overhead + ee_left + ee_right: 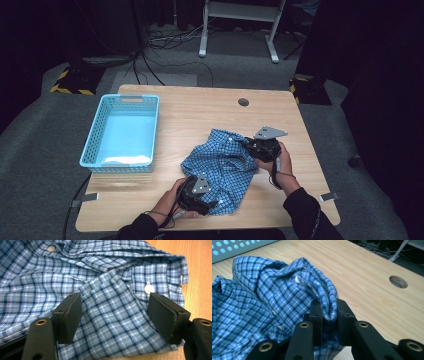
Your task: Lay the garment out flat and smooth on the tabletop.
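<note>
My left gripper (pixel 201 196) covers the shirt's (pixel 223 162) near edge in the high view. The fold pinched in my right gripper (pixel 329 312) runs out of sight behind its pads. The basket (pixel 227 250) is cut off at the frame's top.

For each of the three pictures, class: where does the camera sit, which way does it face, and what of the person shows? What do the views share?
High view: above the person's side, facing forward and down on the table, basket and shirt; both forearms and hands show.
Left gripper view: rides the left tongs, looking along open jaws over the shirt.
Right gripper view: rides the right tongs, jaws pinching a shirt fold, facing the cable hole.
Shared: the checked shirt and wooden tabletop.
</note>
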{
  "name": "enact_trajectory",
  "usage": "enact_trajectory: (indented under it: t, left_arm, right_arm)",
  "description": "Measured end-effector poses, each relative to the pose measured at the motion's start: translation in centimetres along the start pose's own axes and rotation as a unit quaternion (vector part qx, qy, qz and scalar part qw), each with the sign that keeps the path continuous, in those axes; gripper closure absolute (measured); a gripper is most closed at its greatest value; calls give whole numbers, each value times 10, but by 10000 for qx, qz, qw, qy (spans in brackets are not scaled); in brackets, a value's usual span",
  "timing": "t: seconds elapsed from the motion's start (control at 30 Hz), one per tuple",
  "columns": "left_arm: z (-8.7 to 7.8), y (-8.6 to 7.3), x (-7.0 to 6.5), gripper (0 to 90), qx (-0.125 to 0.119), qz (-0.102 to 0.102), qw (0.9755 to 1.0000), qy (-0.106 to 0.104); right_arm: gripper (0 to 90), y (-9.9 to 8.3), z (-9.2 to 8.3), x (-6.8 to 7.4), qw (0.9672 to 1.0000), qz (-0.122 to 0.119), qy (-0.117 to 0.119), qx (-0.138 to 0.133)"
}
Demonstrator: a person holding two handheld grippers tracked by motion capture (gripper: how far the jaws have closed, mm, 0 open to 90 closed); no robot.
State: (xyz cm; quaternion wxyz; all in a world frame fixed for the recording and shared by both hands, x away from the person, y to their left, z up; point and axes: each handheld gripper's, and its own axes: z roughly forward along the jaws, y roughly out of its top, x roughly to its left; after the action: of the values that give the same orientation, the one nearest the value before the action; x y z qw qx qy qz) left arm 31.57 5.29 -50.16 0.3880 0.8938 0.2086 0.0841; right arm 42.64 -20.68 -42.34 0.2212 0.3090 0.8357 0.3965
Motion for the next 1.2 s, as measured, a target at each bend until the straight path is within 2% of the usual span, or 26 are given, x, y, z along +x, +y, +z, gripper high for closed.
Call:
enact_trajectory:
  t: [0.2,0.73,0.93,1.2]
  left_arm:
    - [1,0,-1,282,-22,-15,10000,12]
    - [4,5,-2,280,23,69,9999,-82]
    - [6,7,-4,281,49,173,9998,-130]
    - [6,7,-5,283,44,177,9997,-137]
  right_arm:
    - [778,9,4,-5,10000,10,-66,60]
    - [778,15,18,-23,9995,132,-216,185]
    - [779,17,25,-25,9991,106,-295,295]
    - [779,20,34,-28,9983,81,-378,436]
